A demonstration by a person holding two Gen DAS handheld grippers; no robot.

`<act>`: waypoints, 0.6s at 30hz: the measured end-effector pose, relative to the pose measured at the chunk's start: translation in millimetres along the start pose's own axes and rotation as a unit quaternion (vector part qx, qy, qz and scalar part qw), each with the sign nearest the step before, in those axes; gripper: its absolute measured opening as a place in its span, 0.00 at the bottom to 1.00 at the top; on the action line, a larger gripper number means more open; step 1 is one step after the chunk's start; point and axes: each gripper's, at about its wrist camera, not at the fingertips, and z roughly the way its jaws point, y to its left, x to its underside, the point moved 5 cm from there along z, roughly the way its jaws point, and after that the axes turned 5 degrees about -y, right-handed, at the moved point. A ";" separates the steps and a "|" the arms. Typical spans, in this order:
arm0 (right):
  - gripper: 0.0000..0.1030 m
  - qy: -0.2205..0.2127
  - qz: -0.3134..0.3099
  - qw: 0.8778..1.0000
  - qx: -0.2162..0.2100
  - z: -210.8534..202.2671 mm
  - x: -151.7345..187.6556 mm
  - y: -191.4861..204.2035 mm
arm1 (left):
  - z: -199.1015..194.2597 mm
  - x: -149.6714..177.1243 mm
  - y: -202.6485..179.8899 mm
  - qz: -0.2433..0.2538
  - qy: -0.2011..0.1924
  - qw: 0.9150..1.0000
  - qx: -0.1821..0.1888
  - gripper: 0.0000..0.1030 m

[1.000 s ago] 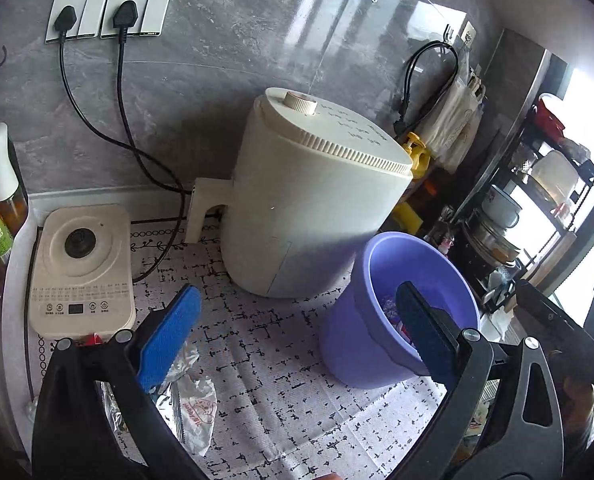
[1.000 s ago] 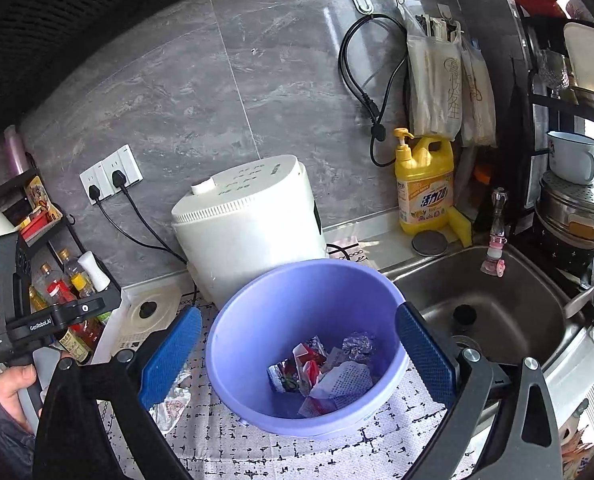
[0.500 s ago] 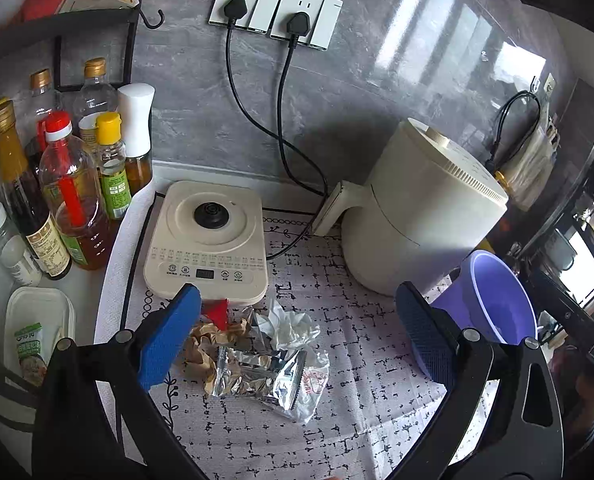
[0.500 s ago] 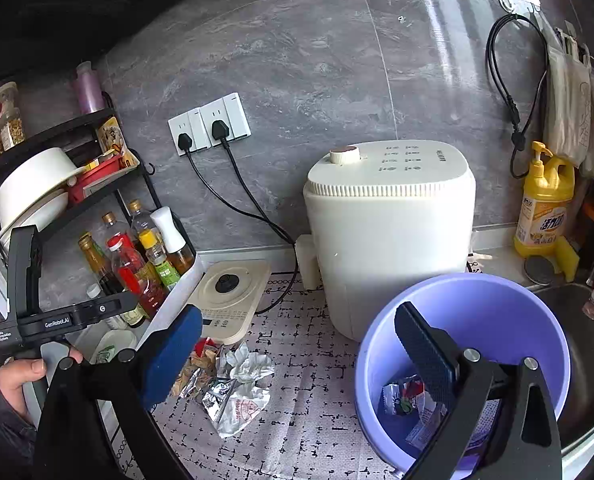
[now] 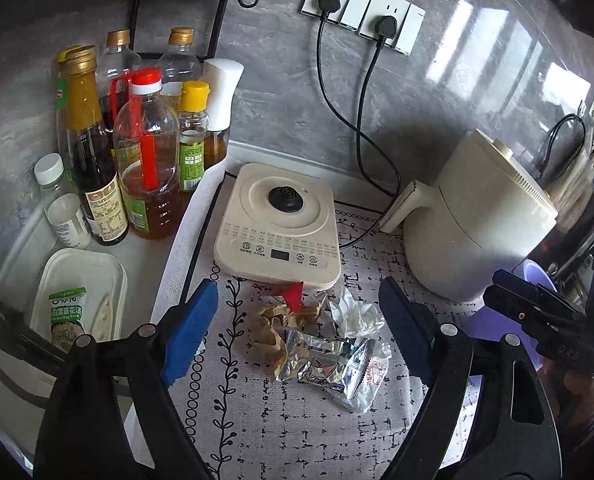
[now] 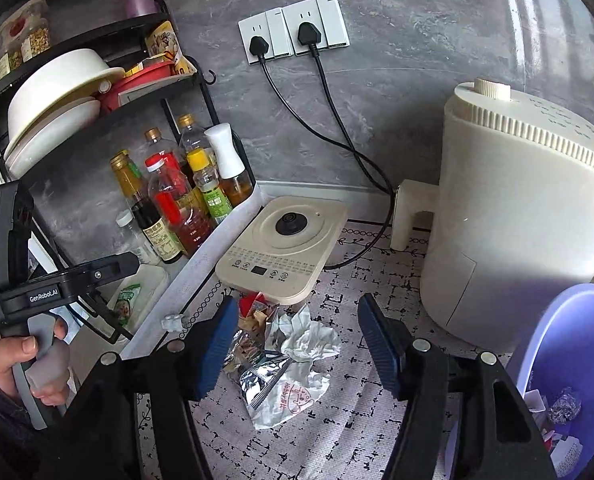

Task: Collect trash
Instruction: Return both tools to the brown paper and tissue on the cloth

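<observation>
The counter [image 5: 257, 432] is hemmed by the fryer [image 6: 525, 216] at right, the bottles [image 5: 145, 160] at left and a cooker base [image 5: 281, 224] at the far side. The purple bin [image 6: 569, 344] stands near right. The trash pile [image 5: 321, 344] lies on the mat just in front of the base, touching its edge. Both tools tilt down over it: left tool [image 5: 297, 332] and right tool [image 6: 297, 340] have just been closing, still apart, wrappers between but untouched.

A: whats on the bench besides the mess?
B: cream air fryer [image 6: 521, 216] on the right, flat kettle base [image 5: 279, 224] on a patterned mat [image 5: 297, 432], oil and sauce bottles [image 5: 145, 160] left. Two plugs in the wall sockets [image 6: 293, 28].
</observation>
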 end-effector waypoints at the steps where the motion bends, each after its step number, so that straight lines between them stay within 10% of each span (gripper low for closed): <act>1: 0.54 0.009 -0.002 1.000 -0.001 7.4 1.0 0.4 | 3.2 3.0 2.7 -0.004 0.005 1.000 -0.001 0.75; 18: 0.46 0.132 0.015 0.991 0.001 95.7 44.4 -26.2 | 95.2 58.7 30.2 -0.039 0.126 0.991 -0.009 0.60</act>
